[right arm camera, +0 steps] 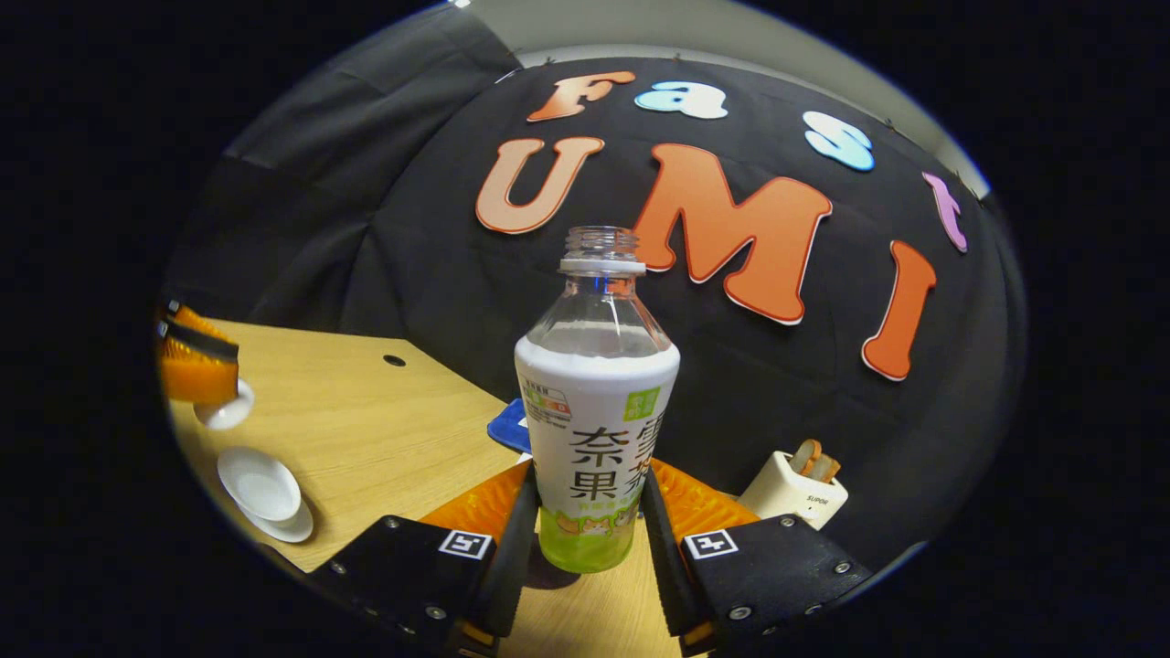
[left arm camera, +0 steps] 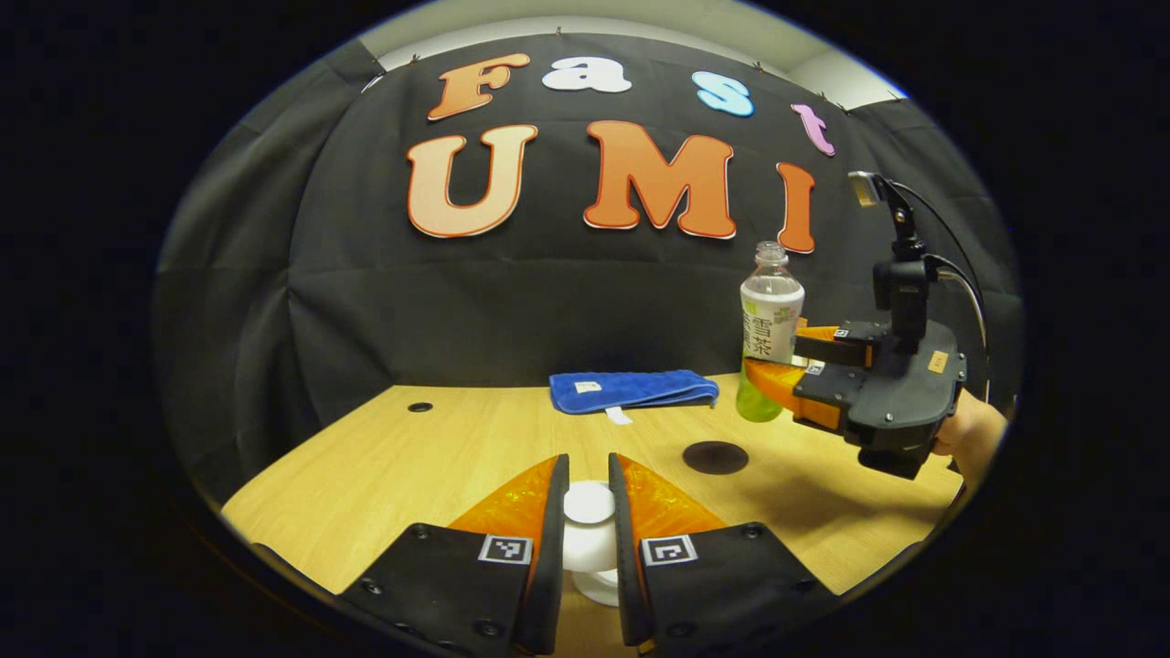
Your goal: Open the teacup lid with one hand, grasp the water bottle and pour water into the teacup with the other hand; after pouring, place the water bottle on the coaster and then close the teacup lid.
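I am holding the teacup lid [left arm camera: 589,504] between the left gripper [left arm camera: 589,512] fingers, lifted above the teacup [right arm camera: 263,486]. My right gripper [right arm camera: 590,521] fingers are pressing both sides of the uncapped water bottle [right arm camera: 596,429], near the dark coaster [left arm camera: 715,457] on the wooden surface [left arm camera: 384,466].

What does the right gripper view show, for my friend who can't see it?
The right gripper holds an open water bottle upright between its fingers, over the wooden table. Far left, the left gripper holds a white lid above the open teacup.
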`<state>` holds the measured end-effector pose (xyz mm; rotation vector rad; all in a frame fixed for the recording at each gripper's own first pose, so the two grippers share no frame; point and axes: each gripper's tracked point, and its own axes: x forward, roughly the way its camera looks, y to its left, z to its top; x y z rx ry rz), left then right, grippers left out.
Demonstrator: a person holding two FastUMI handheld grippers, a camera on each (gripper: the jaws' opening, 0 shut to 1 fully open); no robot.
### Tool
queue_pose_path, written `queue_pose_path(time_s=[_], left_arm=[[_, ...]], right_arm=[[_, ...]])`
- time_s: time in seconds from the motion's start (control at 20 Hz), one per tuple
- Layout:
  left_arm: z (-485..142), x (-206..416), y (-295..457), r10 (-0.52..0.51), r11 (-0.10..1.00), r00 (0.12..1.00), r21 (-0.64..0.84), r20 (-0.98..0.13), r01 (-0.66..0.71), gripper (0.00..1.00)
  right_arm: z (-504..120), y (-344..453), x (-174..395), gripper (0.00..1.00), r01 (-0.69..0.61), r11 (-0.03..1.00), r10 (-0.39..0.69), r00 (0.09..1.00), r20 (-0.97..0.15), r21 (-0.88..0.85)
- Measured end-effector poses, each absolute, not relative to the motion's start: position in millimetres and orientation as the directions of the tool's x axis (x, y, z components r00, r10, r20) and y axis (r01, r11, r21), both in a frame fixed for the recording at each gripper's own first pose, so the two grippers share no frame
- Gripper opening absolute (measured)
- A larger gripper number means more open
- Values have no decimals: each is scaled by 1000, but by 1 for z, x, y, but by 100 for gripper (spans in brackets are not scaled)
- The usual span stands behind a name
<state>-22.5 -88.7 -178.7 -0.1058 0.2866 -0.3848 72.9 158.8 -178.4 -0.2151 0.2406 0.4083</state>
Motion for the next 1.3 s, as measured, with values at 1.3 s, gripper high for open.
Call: queue_pose_path(time_s=[1.3], left_arm=[[-191,-29,-107,-362,931,895,-57,-259,360,57]], right_arm=[[-205,154,90,61,-366,916,401,860,-315,167]])
